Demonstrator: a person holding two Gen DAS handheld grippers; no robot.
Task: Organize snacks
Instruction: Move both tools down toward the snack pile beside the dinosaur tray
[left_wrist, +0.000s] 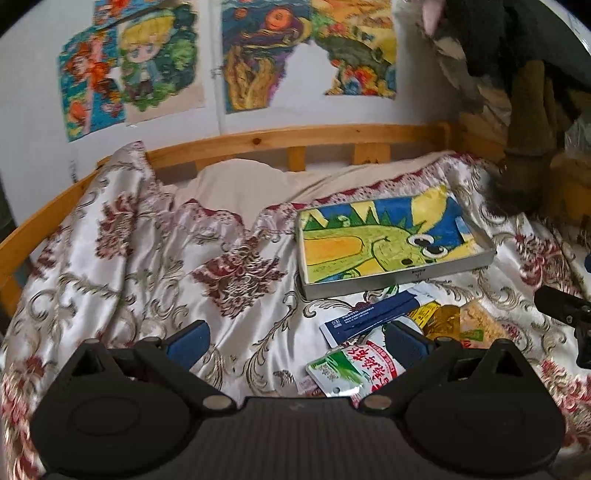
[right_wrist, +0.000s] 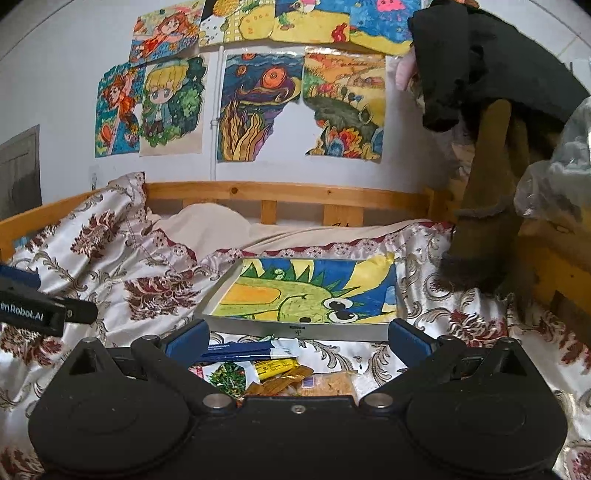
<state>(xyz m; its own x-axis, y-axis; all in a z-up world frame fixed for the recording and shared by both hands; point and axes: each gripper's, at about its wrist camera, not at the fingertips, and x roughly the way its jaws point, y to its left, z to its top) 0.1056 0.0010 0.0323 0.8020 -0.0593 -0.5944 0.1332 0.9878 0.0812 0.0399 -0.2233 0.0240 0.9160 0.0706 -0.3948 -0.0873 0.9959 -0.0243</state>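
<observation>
- A shallow grey rectangular tray (left_wrist: 399, 282) lined with a crayon drawing of a green dragon is seen right of centre in the left wrist view, resting on a glossy white bedspread with dark red floral patterns (left_wrist: 147, 266).
- A small heap of snack packets is shown just below the tray's near wall: a long dark blue packet (left_wrist: 369, 319), a white, red and green pouch with Chinese lettering (left_wrist: 354, 369), a yellow wrapper (left_wrist: 424, 313) and a clear bag of pale crumbly biscuit (left_wrist: 480, 321).
- The left gripper (left_wrist: 295, 343) is held with its blue-padded fingers spread wide, nothing between them; its right pad is seen over the lettered pouch.
- In the right wrist view, the right gripper (right_wrist: 297, 338) is likewise held wide apart and unladen, the dark blue packet (right_wrist: 240, 349) and the other snacks lying low in the frame between its fingers, with the tray (right_wrist: 295, 330) just above.
- A curved pine bed rail (right_wrist: 288, 192) is pictured behind the bedding, and children's coloured drawings (right_wrist: 258, 107) are taped to the white wall across the upper frame.
</observation>
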